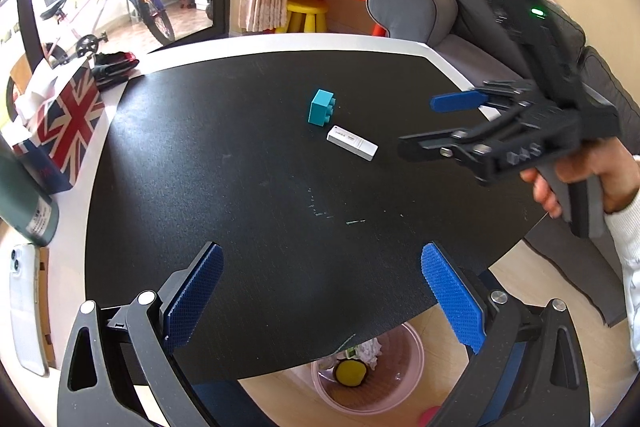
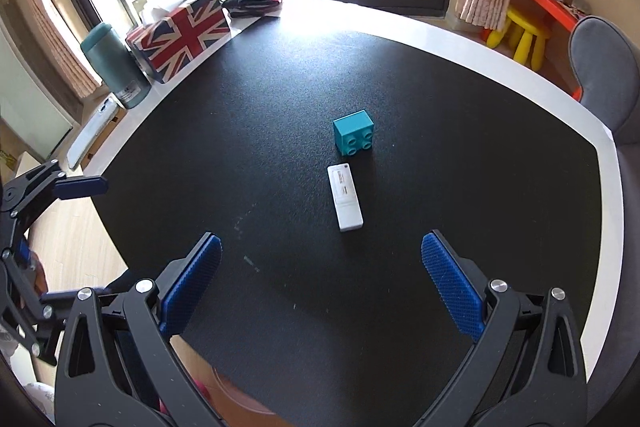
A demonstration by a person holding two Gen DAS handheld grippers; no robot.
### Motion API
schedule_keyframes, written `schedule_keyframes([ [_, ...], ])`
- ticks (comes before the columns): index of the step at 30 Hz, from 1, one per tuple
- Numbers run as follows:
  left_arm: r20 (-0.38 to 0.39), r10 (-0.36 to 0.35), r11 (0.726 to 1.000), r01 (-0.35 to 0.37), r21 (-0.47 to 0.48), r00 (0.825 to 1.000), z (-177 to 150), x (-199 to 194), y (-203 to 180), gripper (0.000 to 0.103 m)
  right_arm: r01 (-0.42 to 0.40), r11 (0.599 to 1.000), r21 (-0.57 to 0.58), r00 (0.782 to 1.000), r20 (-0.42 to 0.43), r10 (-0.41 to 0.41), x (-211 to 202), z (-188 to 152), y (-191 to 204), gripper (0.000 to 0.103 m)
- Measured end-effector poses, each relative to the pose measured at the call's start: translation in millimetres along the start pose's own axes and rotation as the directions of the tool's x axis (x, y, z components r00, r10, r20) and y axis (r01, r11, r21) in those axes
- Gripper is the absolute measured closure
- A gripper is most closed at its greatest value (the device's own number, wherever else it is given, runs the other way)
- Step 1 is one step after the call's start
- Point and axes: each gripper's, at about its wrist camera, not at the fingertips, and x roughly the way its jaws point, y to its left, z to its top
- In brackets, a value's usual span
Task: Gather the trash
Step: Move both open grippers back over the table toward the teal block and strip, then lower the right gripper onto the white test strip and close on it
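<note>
Left tool (image 1: 320,291) gapes wide, holding nothing, pink bin (image 1: 368,371) below it under the worktop (image 1: 240,187). Right tool (image 2: 320,287) equally wide; white stick (image 2: 345,197) just ahead, teal brick (image 2: 354,133) beyond, nearly touching. Risk: closing late nudges both. The stick's print looks unreadable.

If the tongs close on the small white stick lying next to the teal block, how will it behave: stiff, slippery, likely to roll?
The white stick looks like rigid plastic, so it probably will not bend. Its flat, boxy sides suggest it will slide rather than roll when pushed. It lies low on the black table and looks smooth, so the right tongs, now open, may slip unless they pinch its long sides.
</note>
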Motion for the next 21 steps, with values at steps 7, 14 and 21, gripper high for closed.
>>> schedule_keyframes([
  [7, -0.006, -0.002, 1.0, 0.002, -0.02, 1.0, 0.2, 5.4, 6.8, 0.008, 0.025, 0.998, -0.05, 0.997, -0.071, -0.028, 36.4, 22.3, -4.5, 0.004],
  [14, -0.011, -0.004, 1.0, 0.004, -0.031, 1.0, -1.2, 9.7, 12.7, 0.008, -0.009, 0.996, -0.086, 0.99, -0.144, -0.003, 69.0, 34.6, -7.6, 0.006],
  [21, -0.016, -0.008, 0.999, 0.008, -0.048, 1.0, -3.4, 13.6, 17.3, 0.008, -0.027, 0.993, -0.119, 0.981, -0.193, 0.003, 87.7, 35.2, -7.0, 0.048],
])
